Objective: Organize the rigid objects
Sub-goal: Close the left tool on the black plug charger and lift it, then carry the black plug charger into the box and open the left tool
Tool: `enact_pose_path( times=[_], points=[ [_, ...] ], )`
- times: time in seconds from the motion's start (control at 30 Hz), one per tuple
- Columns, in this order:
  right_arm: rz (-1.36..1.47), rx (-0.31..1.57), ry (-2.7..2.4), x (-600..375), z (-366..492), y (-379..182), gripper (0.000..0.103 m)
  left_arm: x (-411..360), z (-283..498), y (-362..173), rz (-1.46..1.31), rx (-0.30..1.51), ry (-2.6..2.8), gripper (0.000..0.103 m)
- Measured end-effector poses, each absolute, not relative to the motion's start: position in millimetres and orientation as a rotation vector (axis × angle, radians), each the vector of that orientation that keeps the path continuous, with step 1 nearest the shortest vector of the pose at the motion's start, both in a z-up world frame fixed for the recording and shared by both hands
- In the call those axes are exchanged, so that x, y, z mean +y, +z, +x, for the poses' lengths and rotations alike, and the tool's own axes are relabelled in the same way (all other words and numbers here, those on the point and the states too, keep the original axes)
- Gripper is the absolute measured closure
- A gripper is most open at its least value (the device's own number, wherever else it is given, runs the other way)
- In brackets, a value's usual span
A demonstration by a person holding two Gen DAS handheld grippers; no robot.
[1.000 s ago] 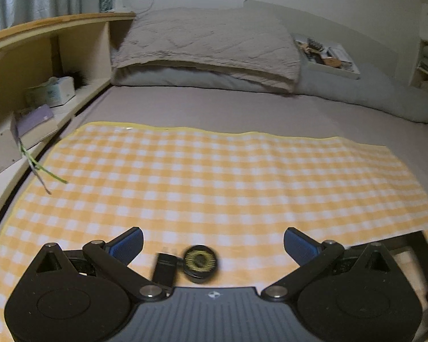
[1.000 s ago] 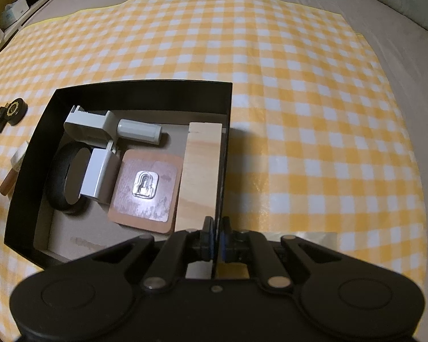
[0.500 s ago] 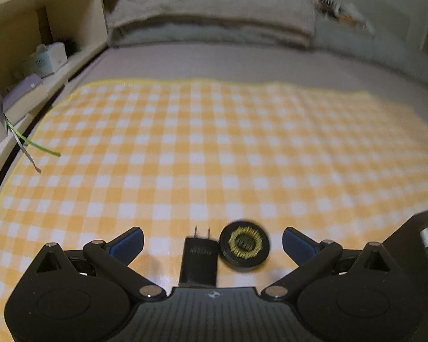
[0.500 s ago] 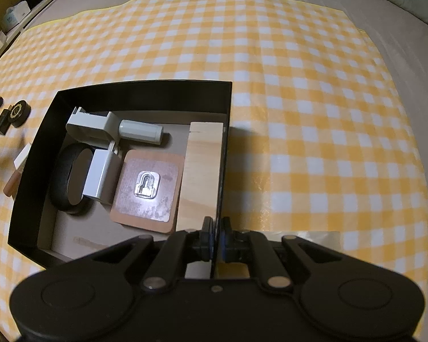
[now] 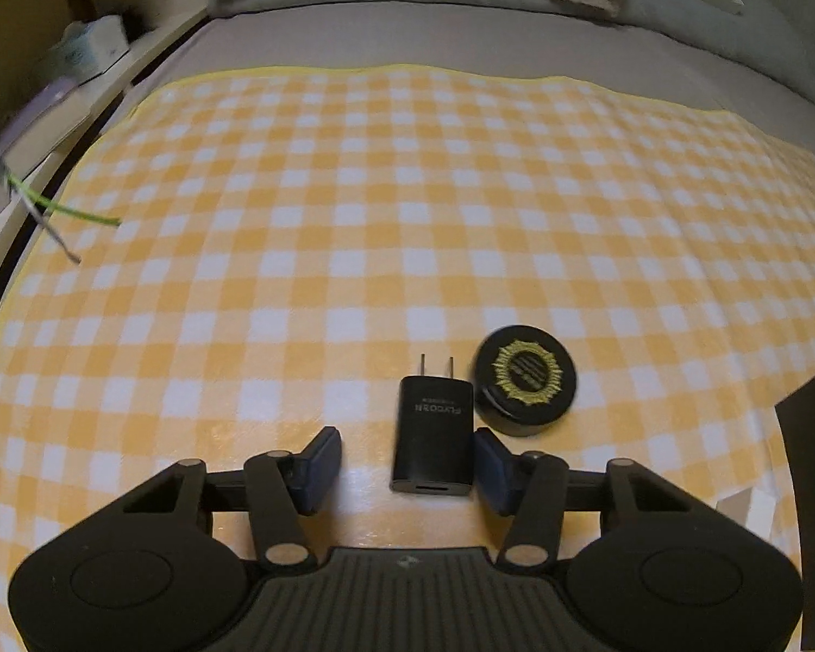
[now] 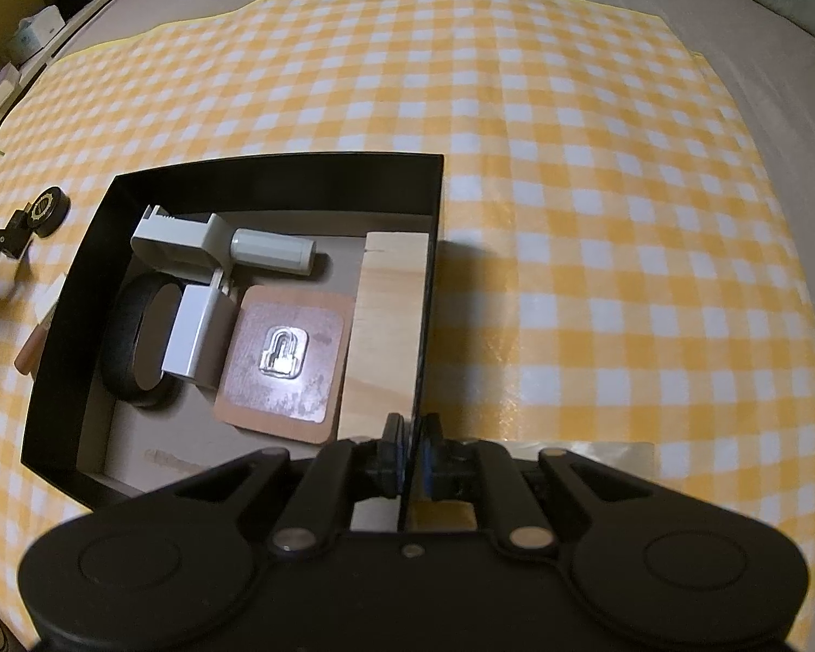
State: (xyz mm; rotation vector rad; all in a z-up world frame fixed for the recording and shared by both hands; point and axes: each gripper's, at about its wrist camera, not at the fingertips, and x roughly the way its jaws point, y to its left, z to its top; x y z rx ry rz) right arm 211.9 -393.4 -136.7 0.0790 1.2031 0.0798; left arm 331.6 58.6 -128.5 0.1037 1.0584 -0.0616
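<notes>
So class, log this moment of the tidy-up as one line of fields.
left hand-held gripper: closing around black charger, one pad touching | right hand-held gripper: shut on black box wall | round badge: on cloth

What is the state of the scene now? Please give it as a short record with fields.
surface: yellow checked cloth spread on a bed
left gripper: jaws have just been closing around the black charger; one pad is at its side, the other still apart
beside charger: round black tin with a gold emblem
right gripper: shut on the wall of the black box
in box: wooden block, white charger, black ring, brown pad with metal hook
</notes>
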Motion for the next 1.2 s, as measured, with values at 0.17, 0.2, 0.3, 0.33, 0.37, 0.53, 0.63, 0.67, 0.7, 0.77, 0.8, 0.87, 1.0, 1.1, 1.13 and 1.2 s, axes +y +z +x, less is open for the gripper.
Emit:
enact_pose_path(
  times=[0.17, 0.2, 0.3, 0.33, 0.37, 0.53, 0.63, 0.67, 0.7, 0.77, 0.8, 0.87, 1.0, 1.1, 1.13, 1.2],
  points=[
    [0.084, 1.204, 0.078, -393.8, 213.0, -136.3, 0.095, 67.2, 332.2, -129.3, 0.107, 1.027, -0.032, 0.049],
    [0.084, 1.204, 0.077, -394.0, 213.0, -136.3, 0.095, 66.8, 332.7, -130.3, 0.110, 1.021, -0.031, 0.048],
    [0.084, 1.204, 0.077, -393.9, 213.0, -136.6, 0.095, 59.9, 337.3, -134.9, 0.151, 1.014, -0.026, 0.049],
    [0.085, 1.204, 0.077, -393.7, 212.8, -136.6, 0.095, 54.0, 341.4, -135.6, 0.169, 1.014, -0.019, 0.050],
    [0.085, 1.205, 0.077, -393.4, 212.9, -136.7, 0.095, 52.6, 343.4, -135.4, 0.170, 1.017, -0.010, 0.053],
    [0.082, 1.205, 0.073, -394.2, 213.5, -137.1, 0.096, 49.1, 347.3, -131.3, 0.122, 1.029, 0.040, 0.070],
    [0.083, 1.205, 0.071, -393.9, 214.3, -137.6, 0.096, 51.3, 340.7, -129.6, 0.125, 1.037, 0.039, 0.070],
    [0.083, 1.205, 0.071, -393.8, 214.4, -137.4, 0.096, 52.6, 337.6, -128.8, 0.124, 1.040, 0.038, 0.070],
    [0.080, 1.205, 0.070, -393.3, 214.3, -137.5, 0.096, 54.6, 335.5, -128.7, 0.121, 1.043, 0.036, 0.070],
    [0.075, 1.204, 0.070, -393.2, 214.8, -138.0, 0.096, 57.5, 329.0, -126.3, 0.112, 1.047, 0.034, 0.070],
    [0.071, 1.204, 0.069, -392.3, 214.4, -138.5, 0.096, 59.6, 325.1, -124.0, 0.102, 1.044, 0.026, 0.070],
    [0.072, 1.204, 0.067, -391.7, 214.6, -139.3, 0.096, 61.3, 319.9, -118.4, 0.084, 1.033, 0.014, 0.070],
    [0.074, 1.205, 0.061, -390.6, 215.0, -141.1, 0.096, 58.9, 306.6, -104.5, 0.050, 1.009, -0.025, 0.070],
    [0.079, 1.208, 0.052, -388.7, 216.4, -141.6, 0.097, 52.9, 298.7, -97.7, 0.040, 1.000, -0.051, 0.070],
    [0.080, 1.209, 0.049, -387.7, 216.8, -141.1, 0.097, 49.8, 294.0, -94.4, 0.030, 0.996, -0.066, 0.070],
    [0.078, 1.211, 0.044, -386.7, 217.5, -141.4, 0.097, 45.1, 287.1, -87.8, 0.009, 0.987, -0.090, 0.070]
  ],
)
